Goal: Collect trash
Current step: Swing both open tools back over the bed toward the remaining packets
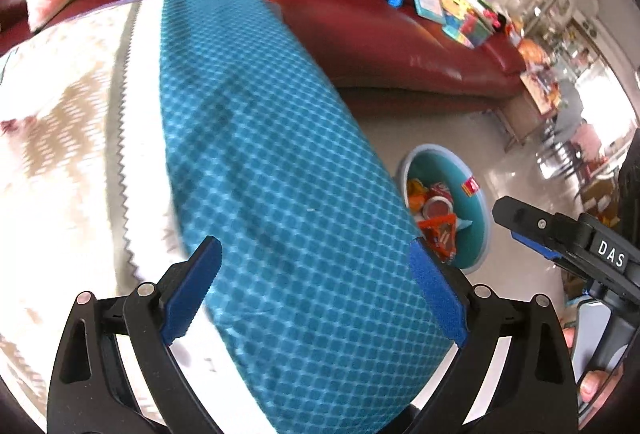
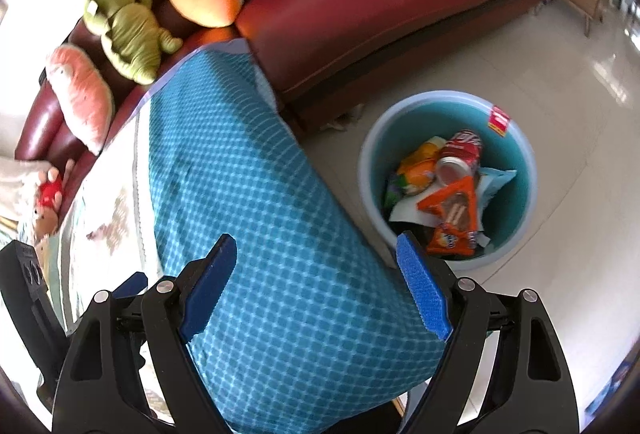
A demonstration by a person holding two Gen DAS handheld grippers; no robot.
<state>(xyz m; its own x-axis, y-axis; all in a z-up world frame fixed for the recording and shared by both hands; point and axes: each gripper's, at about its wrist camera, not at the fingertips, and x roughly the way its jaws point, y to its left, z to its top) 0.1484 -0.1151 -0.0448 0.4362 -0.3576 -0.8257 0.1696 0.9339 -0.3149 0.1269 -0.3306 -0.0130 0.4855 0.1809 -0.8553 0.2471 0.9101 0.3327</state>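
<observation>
Left gripper [image 1: 316,288] stands wide with nothing between its pads, over the blue cloth [image 1: 276,154]; the bin [image 1: 476,194] of trash [image 1: 436,210] sits on the floor to its right.

Right gripper [image 2: 314,284] is likewise wide and bare above the cloth [image 2: 256,194]. Bin [image 2: 516,154] with wrappers and a can [image 2: 460,158] stands right, before the sofa [image 2: 380,2].

Glossy leather sofa [image 2: 360,6]; woven cloth table cover [image 2: 248,194]; smooth plastic bin [image 2: 516,150]; shiny tiled floor [image 2: 560,74].
</observation>
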